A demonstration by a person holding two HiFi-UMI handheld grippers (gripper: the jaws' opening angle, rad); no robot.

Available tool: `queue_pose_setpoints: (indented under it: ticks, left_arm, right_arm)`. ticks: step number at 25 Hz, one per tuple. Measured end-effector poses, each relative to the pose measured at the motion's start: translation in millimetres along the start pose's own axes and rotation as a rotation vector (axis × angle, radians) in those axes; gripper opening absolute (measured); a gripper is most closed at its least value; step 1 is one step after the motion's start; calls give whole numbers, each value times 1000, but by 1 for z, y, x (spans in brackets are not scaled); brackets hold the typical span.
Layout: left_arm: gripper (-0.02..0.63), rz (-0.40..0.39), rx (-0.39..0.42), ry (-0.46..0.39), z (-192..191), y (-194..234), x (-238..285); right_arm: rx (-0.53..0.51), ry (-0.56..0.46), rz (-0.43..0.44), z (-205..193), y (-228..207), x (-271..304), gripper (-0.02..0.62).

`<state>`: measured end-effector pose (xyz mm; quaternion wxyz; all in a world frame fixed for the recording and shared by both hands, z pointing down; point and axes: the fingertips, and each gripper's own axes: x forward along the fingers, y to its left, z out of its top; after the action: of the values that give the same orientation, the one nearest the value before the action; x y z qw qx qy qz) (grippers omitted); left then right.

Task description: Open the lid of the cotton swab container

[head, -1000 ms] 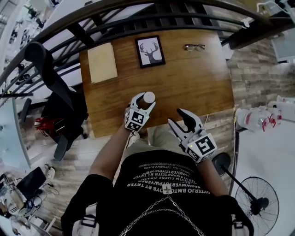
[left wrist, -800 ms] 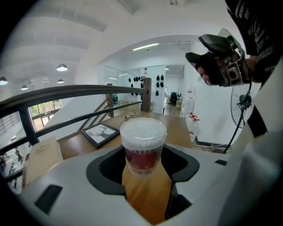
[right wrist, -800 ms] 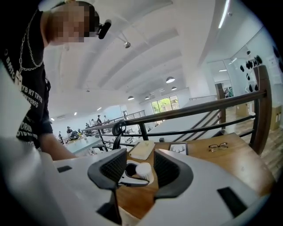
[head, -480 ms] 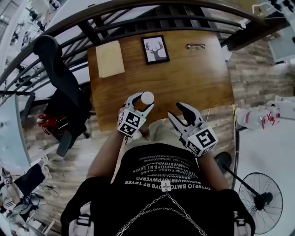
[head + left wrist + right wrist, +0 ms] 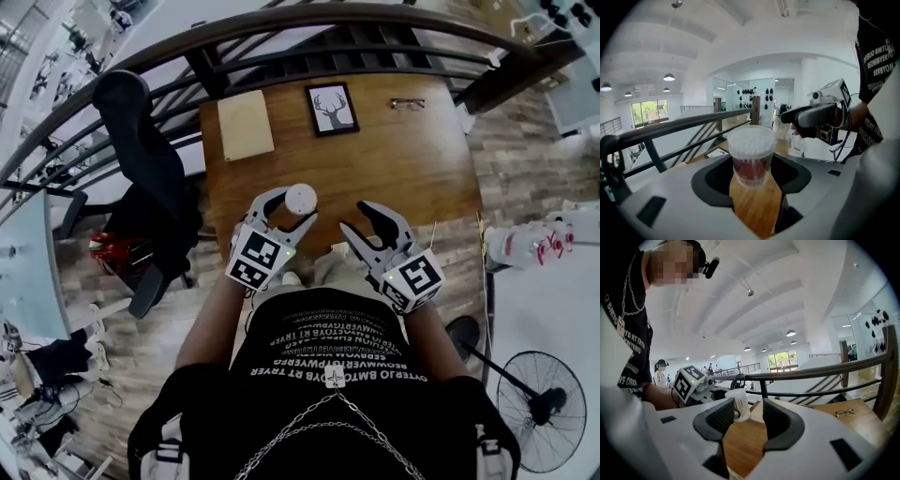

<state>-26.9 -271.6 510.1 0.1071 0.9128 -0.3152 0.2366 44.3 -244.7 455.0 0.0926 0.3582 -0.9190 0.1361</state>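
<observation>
Cotton swab container point(image 5: 751, 154): upright between the jaws of the left hand-held gripper point(image 5: 291, 208), held clear above the tabletop point(image 5: 403, 169); red label at pad level, white swab heads packed under the top.
Left grip: clamped on the lower wall of the cotton swab container; the squeeze should be firm but not crushing, since the wall looks thin.
Lid point(image 5: 751, 137): on, as far as I can judge, and standing free above the left jaws.
Right hand-held gripper point(image 5: 359, 221): jaws apart, nothing between them, just beside the left one with its mouth toward the container.
Next move: close the right jaws on the lid rim only, then pull or twist straight along the container's axis while the left one stays put.
Risk: a tilted pull could spill swabs.
Far side: framed deer picture point(image 5: 333, 109) and glasses point(image 5: 407, 103), well beyond both grippers.
</observation>
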Motion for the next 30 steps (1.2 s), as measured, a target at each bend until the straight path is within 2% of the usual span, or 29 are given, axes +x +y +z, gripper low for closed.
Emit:
queue_pose_setpoints:
  ticks: [4,12,17,23,27,30]
  left_arm:
    - [267,-12,9,-3,17,1,-33]
    - [267,-74,101,9,39,-18,-75]
    - [267,-128,146,10,49,-44,-93]
    - [267,-206,178,49,47,-76,-103]
    - [267,-241,200,64,43,-94,-107]
    - [264,-235,232,88,38,-99,-108]
  right_arm:
    - [-17,-27,21,18,24,4,196]
    - [-26,-94,47,49,64,-1,202]
    - [-46,-122,122,73,100,-4,251]
    - [-136,-18,157,73,136,-4,296]
    - [-153,33,124,62,139,-5,293]
    - [-155,75,122,55,142,-8,269]
